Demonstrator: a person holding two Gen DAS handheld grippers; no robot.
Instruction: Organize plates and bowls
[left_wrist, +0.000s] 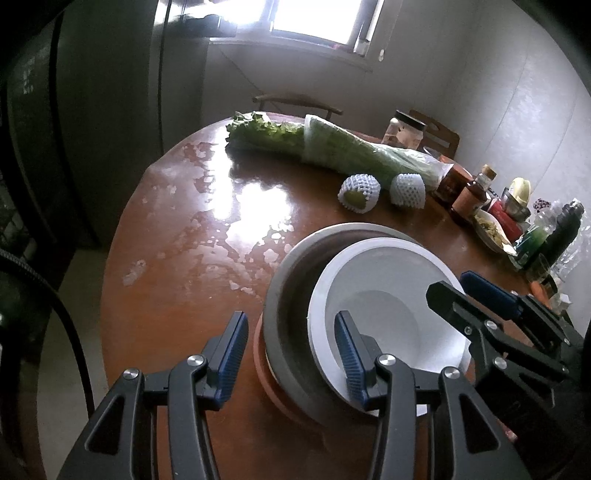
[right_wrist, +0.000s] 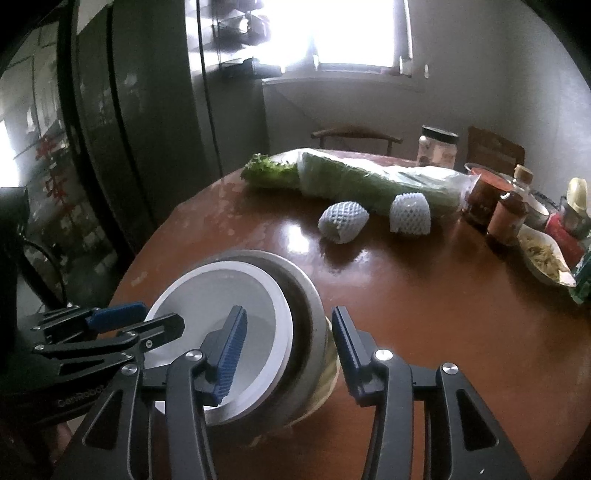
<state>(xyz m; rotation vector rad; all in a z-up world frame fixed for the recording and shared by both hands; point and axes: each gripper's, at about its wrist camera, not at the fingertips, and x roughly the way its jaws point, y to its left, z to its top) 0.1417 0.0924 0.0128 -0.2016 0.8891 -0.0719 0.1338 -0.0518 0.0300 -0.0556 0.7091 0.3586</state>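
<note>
On brown table (left_wrist: 177, 295), white bowl (left_wrist: 391, 295) nested in grey bowl (left_wrist: 291, 295), left gripper (left_wrist: 291, 358) and right gripper (right_wrist: 284, 350) both released, straddling stack's rims, touching unclear

The left hand-held gripper (right_wrist: 122, 325) bears the partly legible word "GenRobot".

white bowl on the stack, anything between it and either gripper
Nothing visible does. The white bowl sits topmost in the grey bowl. The left gripper and right gripper each straddle the stack's rim with open jaws, not pressing it.
</note>
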